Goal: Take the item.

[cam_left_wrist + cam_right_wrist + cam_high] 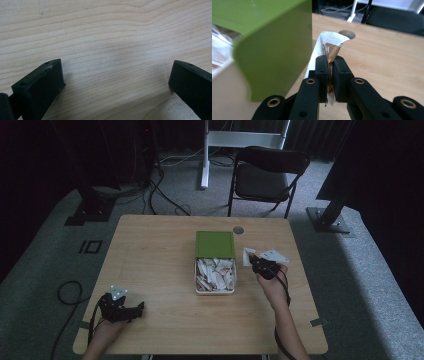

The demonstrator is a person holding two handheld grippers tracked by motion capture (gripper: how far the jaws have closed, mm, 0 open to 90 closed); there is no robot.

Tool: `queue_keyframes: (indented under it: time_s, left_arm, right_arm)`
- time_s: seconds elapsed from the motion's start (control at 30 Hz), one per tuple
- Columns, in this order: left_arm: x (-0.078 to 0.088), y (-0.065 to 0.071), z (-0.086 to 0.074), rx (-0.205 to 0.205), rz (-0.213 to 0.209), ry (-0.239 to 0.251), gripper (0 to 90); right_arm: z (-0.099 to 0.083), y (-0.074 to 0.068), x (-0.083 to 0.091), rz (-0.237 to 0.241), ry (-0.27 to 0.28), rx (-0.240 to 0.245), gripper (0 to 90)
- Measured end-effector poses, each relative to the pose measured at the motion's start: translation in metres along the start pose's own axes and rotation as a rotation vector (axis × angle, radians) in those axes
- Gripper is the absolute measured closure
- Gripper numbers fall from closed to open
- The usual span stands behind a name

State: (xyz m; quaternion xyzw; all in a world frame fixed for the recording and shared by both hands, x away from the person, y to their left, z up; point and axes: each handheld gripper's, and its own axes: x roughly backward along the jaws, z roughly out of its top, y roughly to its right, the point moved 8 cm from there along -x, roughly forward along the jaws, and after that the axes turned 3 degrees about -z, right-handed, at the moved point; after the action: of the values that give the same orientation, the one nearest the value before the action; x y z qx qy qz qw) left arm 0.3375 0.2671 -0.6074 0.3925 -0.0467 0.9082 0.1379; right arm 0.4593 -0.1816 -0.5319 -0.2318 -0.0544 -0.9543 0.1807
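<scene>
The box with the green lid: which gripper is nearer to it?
Right. The right gripper, holding a packet, is just beside the box; the left gripper rests far off at the table's near-left.

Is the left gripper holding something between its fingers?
No, in the left gripper view the fingers stand wide apart over the bare wooden table, with nothing between them.

Bare counter (pixel 150 265) lies ahead of the left tongs (pixel 141 307), open run toward the box. Beside the right tongs (pixel 330 72), the green lid (pixel 269 47) walls one flank closely; the far flank is open counter.
</scene>
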Motion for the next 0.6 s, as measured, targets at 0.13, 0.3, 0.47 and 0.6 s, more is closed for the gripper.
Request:
queue_keyframes:
  time_s: [0.13, 0.3, 0.47, 0.6]
  left_arm:
    - [0.0, 0.0, 0.0, 0.001, 0.0, 0.001, 0.6]
    - [0.0, 0.0, 0.0, 0.0, 0.0, 0.001, 0.6]
    - [0.0, 0.0, 0.0, 0.001, 0.0, 0.001, 0.6]
    - [0.0, 0.0, 0.0, 0.001, 0.0, 0.001, 0.6]
  right_arm:
    - [-0.015, -0.004, -0.015, 0.013, -0.042, -0.014, 83.8]
    - [-0.03, -0.005, -0.03, 0.008, -0.084, -0.028, 83.8]
    - [-0.036, -0.001, -0.039, -0.007, -0.117, -0.018, 83.6]
    - [-0.039, 0.002, -0.046, -0.002, -0.151, -0.023, 76.3]
